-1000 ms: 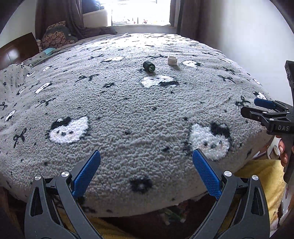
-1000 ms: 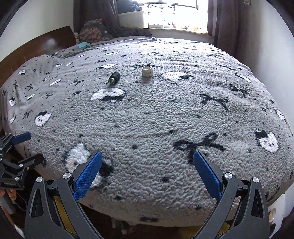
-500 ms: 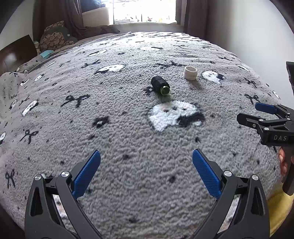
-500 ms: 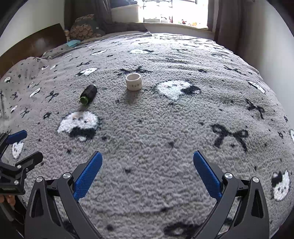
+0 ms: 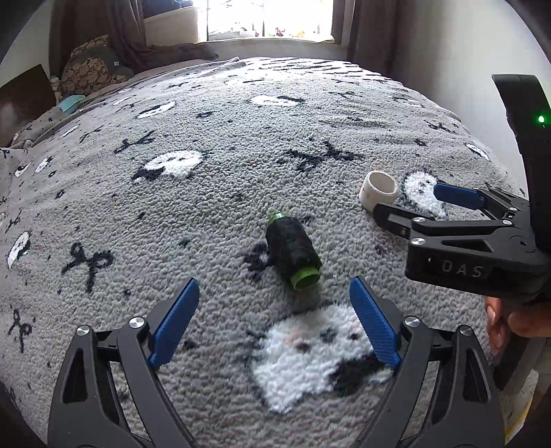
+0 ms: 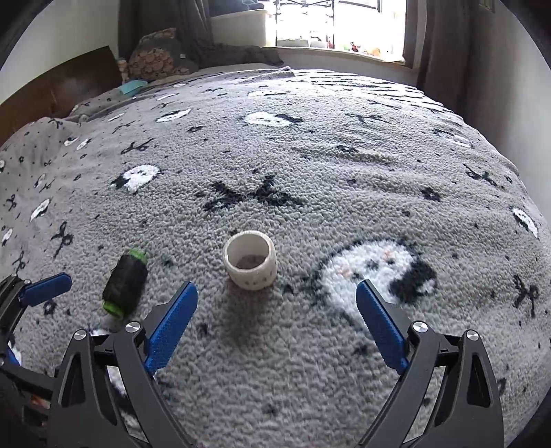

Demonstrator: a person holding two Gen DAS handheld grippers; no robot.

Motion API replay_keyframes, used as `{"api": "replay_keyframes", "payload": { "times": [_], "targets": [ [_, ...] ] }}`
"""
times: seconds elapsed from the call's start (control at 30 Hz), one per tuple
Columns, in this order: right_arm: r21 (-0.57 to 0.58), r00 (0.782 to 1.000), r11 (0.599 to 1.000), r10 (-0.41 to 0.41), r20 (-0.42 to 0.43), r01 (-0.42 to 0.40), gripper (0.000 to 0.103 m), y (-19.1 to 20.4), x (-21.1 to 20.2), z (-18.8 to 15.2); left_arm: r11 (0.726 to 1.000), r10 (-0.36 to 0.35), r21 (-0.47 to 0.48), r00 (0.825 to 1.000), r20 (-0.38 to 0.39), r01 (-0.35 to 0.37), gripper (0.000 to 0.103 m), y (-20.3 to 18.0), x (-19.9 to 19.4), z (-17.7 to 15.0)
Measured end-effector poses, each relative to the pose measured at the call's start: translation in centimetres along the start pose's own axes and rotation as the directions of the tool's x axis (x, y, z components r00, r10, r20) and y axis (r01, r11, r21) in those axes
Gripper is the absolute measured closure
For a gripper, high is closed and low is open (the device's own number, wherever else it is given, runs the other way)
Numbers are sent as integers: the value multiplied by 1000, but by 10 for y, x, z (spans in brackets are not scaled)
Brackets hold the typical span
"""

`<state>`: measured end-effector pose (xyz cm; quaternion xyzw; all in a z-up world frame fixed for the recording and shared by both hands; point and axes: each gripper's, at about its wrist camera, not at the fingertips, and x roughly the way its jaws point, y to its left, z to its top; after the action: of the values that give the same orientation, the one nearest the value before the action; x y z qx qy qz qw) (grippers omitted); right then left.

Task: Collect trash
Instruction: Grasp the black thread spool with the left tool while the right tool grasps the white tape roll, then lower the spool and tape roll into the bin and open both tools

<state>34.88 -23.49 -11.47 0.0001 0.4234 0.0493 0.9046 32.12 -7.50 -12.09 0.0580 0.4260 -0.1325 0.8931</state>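
Observation:
A black spool with green ends (image 5: 292,253) lies on its side on the grey patterned blanket (image 5: 206,206). My left gripper (image 5: 273,324) is open and empty, just short of the spool. A small white ring-shaped cup (image 6: 250,260) stands upright on the blanket. My right gripper (image 6: 275,329) is open and empty, just short of the cup. The cup also shows in the left wrist view (image 5: 378,190), partly behind the right gripper (image 5: 423,206). The spool shows in the right wrist view (image 6: 125,282), with a left gripper finger (image 6: 46,288) beside it.
The bed fills both views. Pillows (image 5: 91,70) and a dark headboard (image 6: 65,89) are at the far left. A window (image 5: 268,17) with curtains is beyond the bed. A white wall (image 5: 447,51) runs along the right side.
Both grippers have moved forward over the bed. The spool and the white cup are now much nearer to the fingertips. Both stay open.

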Motion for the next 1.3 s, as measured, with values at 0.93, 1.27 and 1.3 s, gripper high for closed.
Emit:
{"api": "replay_keyframes", "payload": {
  "times": [0.93, 1.27, 1.3],
  "targets": [
    [-96, 994, 995, -3, 109, 14, 69, 14, -123, -38, 998, -32, 57, 994, 106, 26, 78, -18, -102, -14],
    [-139, 976, 990, 32, 214, -2, 69, 34, -234, -96, 993, -90, 96, 979, 183, 74, 78, -37, -184, -73],
    [-145, 975, 989, 39, 217, -7, 69, 37, -242, -103, 993, -93, 95, 978, 186, 76, 78, -37, -190, -79]
  ]
}}
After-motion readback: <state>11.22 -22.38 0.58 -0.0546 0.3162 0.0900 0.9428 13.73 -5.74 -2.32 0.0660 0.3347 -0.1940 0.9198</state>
